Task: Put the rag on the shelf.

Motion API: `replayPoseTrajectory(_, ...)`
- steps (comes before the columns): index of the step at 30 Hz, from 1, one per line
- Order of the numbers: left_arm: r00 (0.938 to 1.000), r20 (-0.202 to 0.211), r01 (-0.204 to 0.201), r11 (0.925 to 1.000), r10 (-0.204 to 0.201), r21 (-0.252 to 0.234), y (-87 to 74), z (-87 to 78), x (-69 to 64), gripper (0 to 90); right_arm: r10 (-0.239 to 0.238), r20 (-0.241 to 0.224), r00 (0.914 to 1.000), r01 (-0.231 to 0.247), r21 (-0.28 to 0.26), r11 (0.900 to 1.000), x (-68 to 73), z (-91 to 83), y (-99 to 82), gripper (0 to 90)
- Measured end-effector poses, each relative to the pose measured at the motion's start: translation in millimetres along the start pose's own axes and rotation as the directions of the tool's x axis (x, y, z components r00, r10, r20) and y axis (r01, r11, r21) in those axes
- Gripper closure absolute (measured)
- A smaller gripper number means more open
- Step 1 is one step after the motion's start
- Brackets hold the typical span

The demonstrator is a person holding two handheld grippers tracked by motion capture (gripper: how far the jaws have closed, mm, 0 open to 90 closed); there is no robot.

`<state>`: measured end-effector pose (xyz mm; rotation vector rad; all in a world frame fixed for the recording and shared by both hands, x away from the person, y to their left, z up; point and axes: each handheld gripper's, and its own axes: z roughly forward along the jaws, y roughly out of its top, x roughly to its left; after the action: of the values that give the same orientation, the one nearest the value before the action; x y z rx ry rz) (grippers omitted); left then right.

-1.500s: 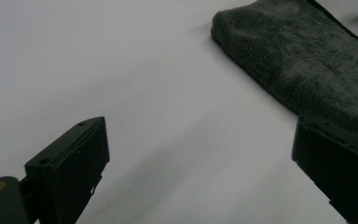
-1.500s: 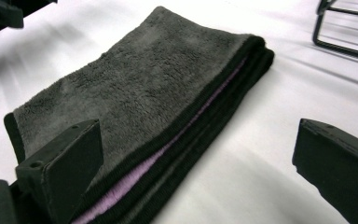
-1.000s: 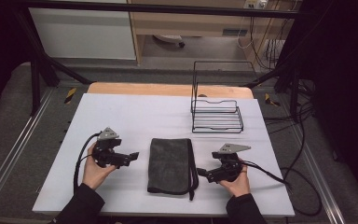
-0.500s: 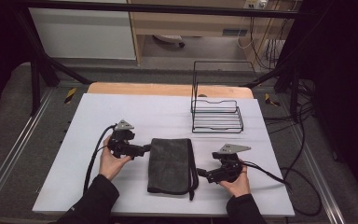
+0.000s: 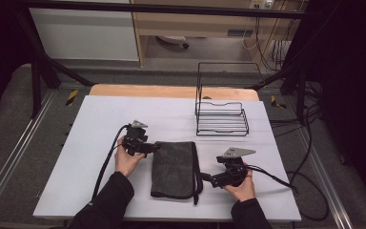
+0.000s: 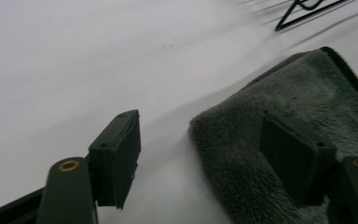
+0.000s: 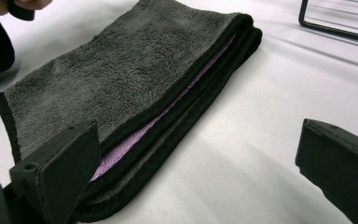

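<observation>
Left gripper [image 5: 153, 148]: jaws just closing, straddling near-left corner of folded dark-grey fluffy towel [image 5: 174, 169], pads not pressing. Towel mid-table, black-hemmed, purple inner layer. Right gripper [image 5: 207, 181]: jaws wide apart beside towel. Black wire rack [image 5: 221, 116] beyond.

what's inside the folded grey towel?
In the right gripper view the towel's open edge shows stacked black-trimmed layers and a purple layer between them. Deeper in, the top layer covers everything.

On your table [image 5: 95, 119]: one folded grey towel [image 5: 174, 167], one black wire rack [image 5: 220, 117], two tongs — left [image 5: 153, 148], right [image 5: 206, 181].
</observation>
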<state>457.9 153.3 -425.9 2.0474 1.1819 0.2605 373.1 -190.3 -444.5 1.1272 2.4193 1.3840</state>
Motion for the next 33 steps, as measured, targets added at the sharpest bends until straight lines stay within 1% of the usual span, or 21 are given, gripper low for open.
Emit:
replayPoseTrajectory(4,0.9999,-0.004,0.012,0.9994,-0.012,0.032,-2.7,7.0,2.2,42.9,-0.002,0.002,1.0,0.002,0.005,1.0,-0.5,0.5,-0.1,0.8)
replayPoseTrajectory(6,0.9995,0.018,0.025,0.9989,-0.025,0.039,-3.5,9.6,2.5,46.6,-0.003,0.005,1.0,0.003,0.004,1.0,-0.6,1.1,-0.2,0.9)
replayPoseTrajectory(8,0.9995,0.021,0.023,0.999,-0.024,0.038,-4.0,12.0,1.3,51.2,-0.001,0.005,1.0,0.001,0.006,1.0,-0.7,1.2,-0.2,1.3)
replayPoseTrajectory(10,0.9995,0.023,0.02,0.9991,-0.021,0.037,-4.3,14.0,0.4,53.9,0.0,0.005,1.0,0.0,0.0,1.0,-0.5,0.7,0.1,2.5)
replayPoseTrajectory(13,0.9991,0.033,0.024,0.9985,-0.025,0.048,-5.4,17.3,0.2,57.2,0.004,0.007,1.0,-0.004,-0.003,1.0,-1.2,0.3,0.9,3.5)
replayPoseTrajectory(17,0.9991,0.037,0.02,0.9989,-0.022,0.042,-7.2,18.2,-2.3,62.5,0.011,0.014,0.9998,-0.011,-0.006,0.9999,-2.0,1.2,1.8,5.8)
replayPoseTrajectory(21,0.9986,0.048,0.02,0.999,-0.022,0.039,-8.7,18.8,-4.5,69.5,0.035,0.022,0.9991,-0.035,-0.021,0.9992,-4.5,2.4,4.9,8.0)
replayPoseTrajectory(26,0.9985,0.05,0.022,0.9994,-0.023,0.028,-10.8,19.5,-5.9,73.5,0.054,0.035,0.9979,-0.053,-0.032,0.9981,-10.7,6.3,11.2,10.4)
replayPoseTrajectory(28,0.9987,0.046,0.02,0.9994,-0.021,0.029,-10.8,19.8,-6.7,74.1,0.076,0.032,0.9966,-0.075,-0.04,0.9964,-13.2,8.4,14.9,11.7)
replayPoseTrajectory(29,0.9987,0.047,0.017,0.9994,-0.019,0.029,-11.0,19.9,-7.0,74.6,0.081,0.038,0.996,-0.08,-0.039,0.9961,-13.9,9.5,17.6,11.9)
replayPoseTrajectory(31,0.9987,0.046,0.02,0.9994,-0.021,0.029,-11.1,20.2,-6.9,75.3,0.067,0.048,0.9966,-0.065,-0.033,0.9973,-13.6,12.8,23.2,12.6)
replayPoseTrajectory(33,0.9986,0.048,0.021,0.9993,-0.022,0.03,-11.2,20.4,-6.7,75.7,0.062,0.04,0.9973,-0.06,-0.037,0.9975,-11.9,18.2,28.1,13.8)
